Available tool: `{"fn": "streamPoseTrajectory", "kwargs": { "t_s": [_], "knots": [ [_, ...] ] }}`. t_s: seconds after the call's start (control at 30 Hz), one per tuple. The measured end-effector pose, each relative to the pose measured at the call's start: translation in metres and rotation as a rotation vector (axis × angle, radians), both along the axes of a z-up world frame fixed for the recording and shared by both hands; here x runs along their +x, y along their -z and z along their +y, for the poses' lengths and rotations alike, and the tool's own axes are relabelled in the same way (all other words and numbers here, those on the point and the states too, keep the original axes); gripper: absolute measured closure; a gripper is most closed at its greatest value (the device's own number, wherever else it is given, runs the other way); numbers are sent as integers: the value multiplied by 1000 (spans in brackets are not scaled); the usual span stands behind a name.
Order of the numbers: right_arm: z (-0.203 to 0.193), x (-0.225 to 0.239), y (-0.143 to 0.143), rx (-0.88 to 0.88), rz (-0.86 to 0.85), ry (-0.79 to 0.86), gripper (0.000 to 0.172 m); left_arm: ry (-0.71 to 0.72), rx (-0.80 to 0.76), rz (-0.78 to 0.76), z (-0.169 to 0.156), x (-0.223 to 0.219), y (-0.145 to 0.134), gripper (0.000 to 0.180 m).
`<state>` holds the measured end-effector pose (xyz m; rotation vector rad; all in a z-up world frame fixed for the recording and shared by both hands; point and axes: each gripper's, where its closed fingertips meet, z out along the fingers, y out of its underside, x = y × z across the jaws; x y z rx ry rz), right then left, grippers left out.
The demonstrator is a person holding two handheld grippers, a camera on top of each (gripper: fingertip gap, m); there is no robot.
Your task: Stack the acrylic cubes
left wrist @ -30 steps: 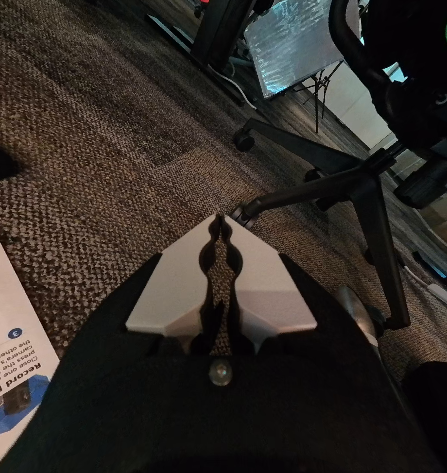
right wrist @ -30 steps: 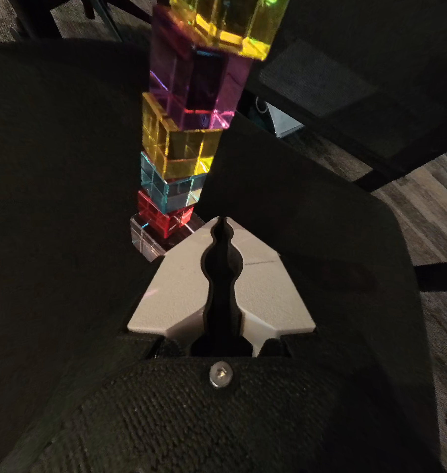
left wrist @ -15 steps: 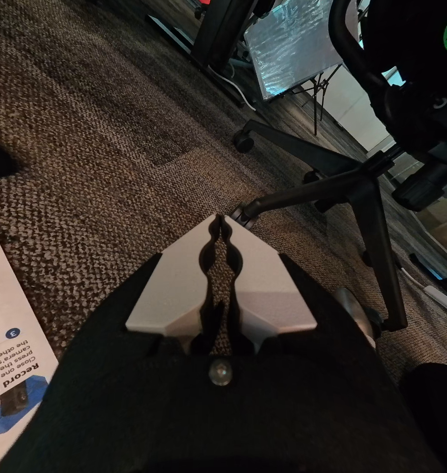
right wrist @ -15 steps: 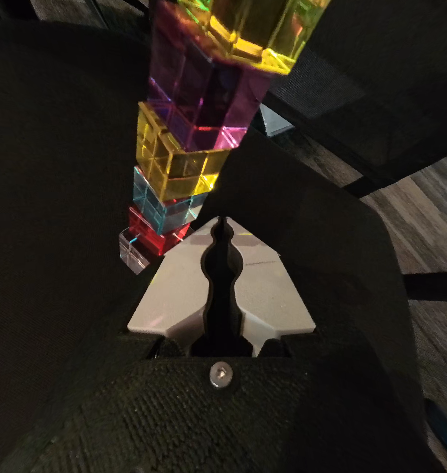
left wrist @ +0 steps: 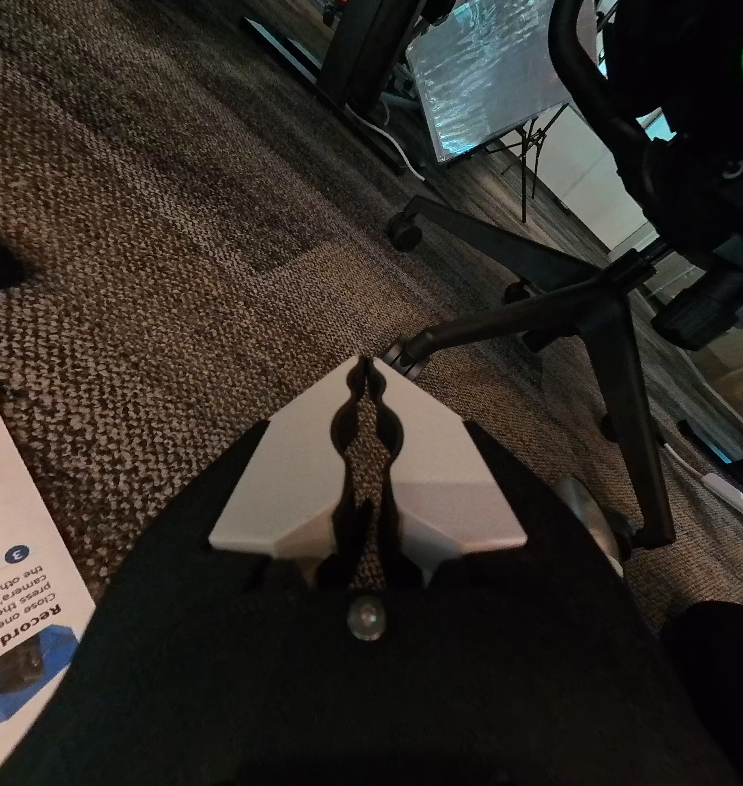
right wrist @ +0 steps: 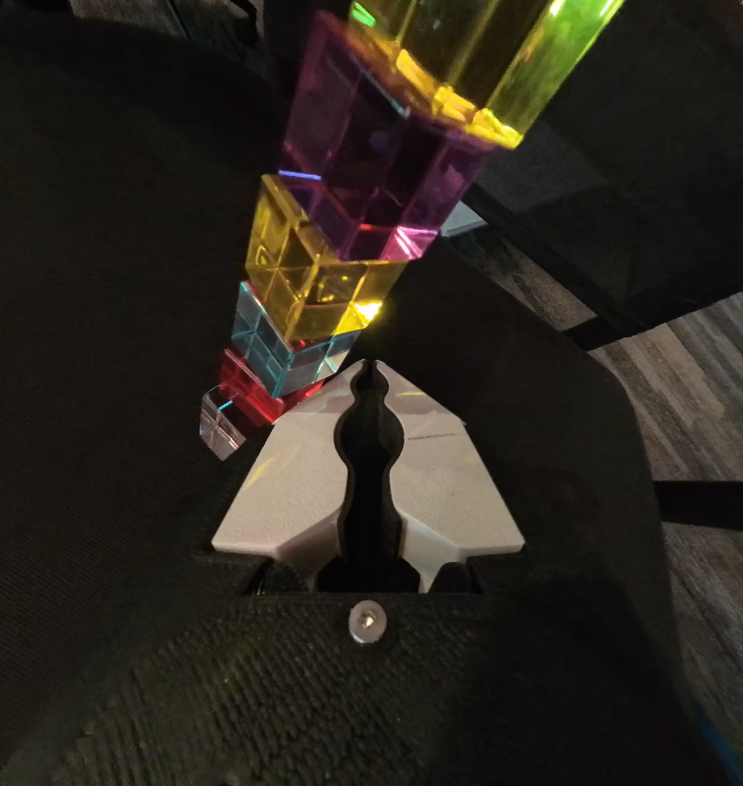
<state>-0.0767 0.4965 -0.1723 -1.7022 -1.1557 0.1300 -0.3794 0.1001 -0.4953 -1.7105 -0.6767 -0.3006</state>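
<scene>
In the right wrist view a tall stack of see-through cubes stands on a black seat (right wrist: 84, 297). From the bottom it goes clear cube (right wrist: 218, 427), red cube (right wrist: 250, 389), light blue cube (right wrist: 276, 357), yellow cube (right wrist: 314, 285), purple cube (right wrist: 374, 178), and a yellow-green cube (right wrist: 484, 55) at the top. My right gripper (right wrist: 369, 362) is shut and holds nothing; its tips sit just right of the stack's lower cubes. My left gripper (left wrist: 367, 359) is shut and holds nothing, low over brown carpet (left wrist: 170, 297).
A black office chair base (left wrist: 595, 297) with castors (left wrist: 406, 232) stands ahead right of the left gripper. A printed white sheet (left wrist: 16, 574) lies on the carpet at left. A shiny panel (left wrist: 480, 72) leans in the background. Wood-look floor (right wrist: 701, 404) shows right of the seat. Left tips to right tips: about 60 centimetres.
The right gripper has moved in closer to the cube stack, which now looms larger and nearer its tips. The left gripper has stayed almost still. Both stay shut.
</scene>
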Motion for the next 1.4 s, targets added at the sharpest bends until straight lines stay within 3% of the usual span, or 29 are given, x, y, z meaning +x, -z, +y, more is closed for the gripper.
{"fn": "streamPoseTrajectory", "kwargs": {
  "t_s": [0.53,0.73,0.9,1.4],
  "knots": [
    [-2,-13,-10,84,-54,2,172,0,3,-8,0,0,0,180],
    [12,9,-40,310,96,125,172,-2,8,-10,-1,0,0,180],
    [8,21,-65,379,260,144,172,-2,9,-11,-1,-1,0,180],
    [-13,15,-75,498,301,57,172,-7,16,4,-2,-1,-4,180]
  ]
}}
